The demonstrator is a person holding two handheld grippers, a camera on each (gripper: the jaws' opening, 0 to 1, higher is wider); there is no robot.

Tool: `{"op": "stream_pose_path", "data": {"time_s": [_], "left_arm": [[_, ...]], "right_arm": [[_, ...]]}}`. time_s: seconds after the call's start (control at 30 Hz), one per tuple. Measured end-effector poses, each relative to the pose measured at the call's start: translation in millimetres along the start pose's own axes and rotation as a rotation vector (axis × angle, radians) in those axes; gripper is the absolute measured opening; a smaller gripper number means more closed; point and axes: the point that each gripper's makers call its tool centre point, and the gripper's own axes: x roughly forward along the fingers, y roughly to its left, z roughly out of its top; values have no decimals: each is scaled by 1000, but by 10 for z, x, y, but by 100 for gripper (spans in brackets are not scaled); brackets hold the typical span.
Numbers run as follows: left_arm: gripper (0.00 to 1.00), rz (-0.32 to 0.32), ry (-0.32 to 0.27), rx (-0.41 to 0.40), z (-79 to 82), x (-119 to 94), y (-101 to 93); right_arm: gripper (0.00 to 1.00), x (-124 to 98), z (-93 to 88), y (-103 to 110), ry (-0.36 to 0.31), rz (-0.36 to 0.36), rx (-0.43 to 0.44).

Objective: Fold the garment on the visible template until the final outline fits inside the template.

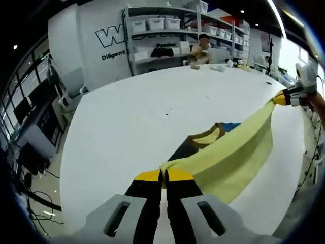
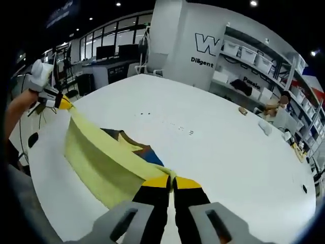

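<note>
Your left gripper [image 1: 163, 175] and right gripper [image 2: 171, 181] each pinch the yellow garment [image 1: 228, 155], stretched above the table [image 1: 127, 117].

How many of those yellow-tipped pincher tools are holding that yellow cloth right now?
2. The left gripper clamps one corner of the yellow garment; the right gripper clamps the other end, stretching it above the white table.

Beyond the left claw [image 1: 163, 175], the lifted yellow garment [image 1: 231, 152] is covering most of the dark template [image 1: 195, 145]; shelf bins [image 1: 155, 24] far beyond are blurring.
</note>
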Motion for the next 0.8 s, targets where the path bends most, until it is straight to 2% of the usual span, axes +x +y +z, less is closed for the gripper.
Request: {"op": "stream_pose_path", "data": {"time_s": [0.13,0.43,0.5,0.6,0.8], "left_arm": [[0,1,-1,-7,52,226,52],[0,16,23,-6,-24,647,100],[0,19,37,-11,-80,785,117],[0,26,37,-25,-115,918,143],[0,42,30,-57,-172,1125,171]], "right_arm": [[0,179,18,-70,2,-24,-15],[0,603,-84,-153,8,-42,-30],[0,743,-151,-175,14,-42,-24],[0,836,-207,-191,12,-42,-16],[0,1088,-370,-230,0,-63,19]]}}
